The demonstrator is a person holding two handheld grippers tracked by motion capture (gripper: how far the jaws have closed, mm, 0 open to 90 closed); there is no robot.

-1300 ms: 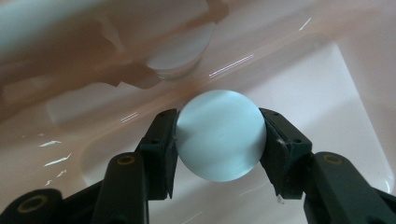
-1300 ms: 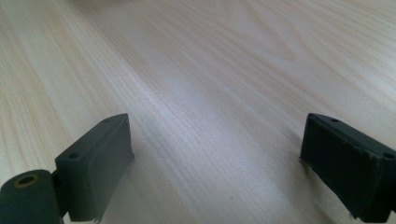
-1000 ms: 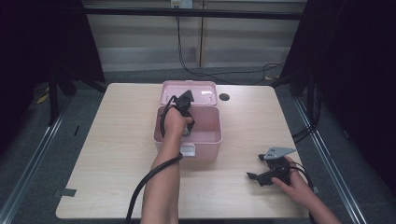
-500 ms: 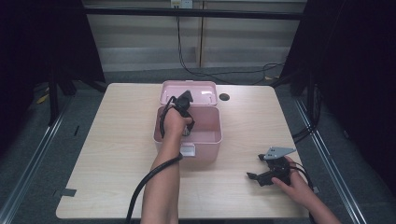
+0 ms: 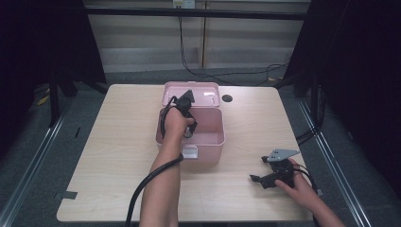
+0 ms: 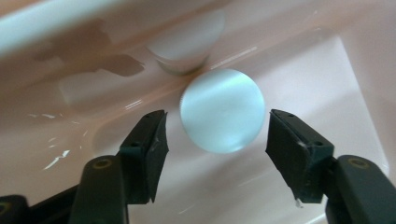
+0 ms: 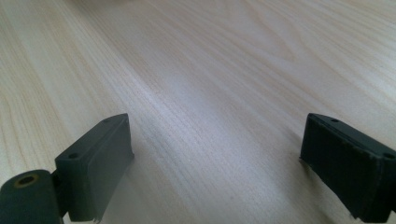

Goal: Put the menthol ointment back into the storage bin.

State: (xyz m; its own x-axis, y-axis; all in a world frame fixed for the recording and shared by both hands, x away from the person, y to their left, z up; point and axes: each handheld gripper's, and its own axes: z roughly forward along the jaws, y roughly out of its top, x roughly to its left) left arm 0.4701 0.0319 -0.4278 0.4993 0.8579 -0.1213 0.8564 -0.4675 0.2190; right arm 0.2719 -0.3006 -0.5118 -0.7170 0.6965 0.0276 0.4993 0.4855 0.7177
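Observation:
A pink box [image 5: 208,150] stands open at the middle of the table, its lid [image 5: 208,94] tipped back. My left gripper [image 5: 188,130] reaches down into the box. In the left gripper view its jaws stand open on either side of a pale blue round cap [image 6: 222,116] on the box floor, with gaps on both sides. A white round object [image 6: 187,46] rests just beyond the cap against the box wall. My right gripper [image 5: 257,178] lies low on the table at the right front, open, with nothing but bare wood [image 7: 210,93] between its jaws.
A small dark hole [image 5: 227,98] sits in the tabletop right of the lid. A black cable [image 5: 146,184] trails from the left gripper along the forearm. Black frame posts and floor rails flank the table.

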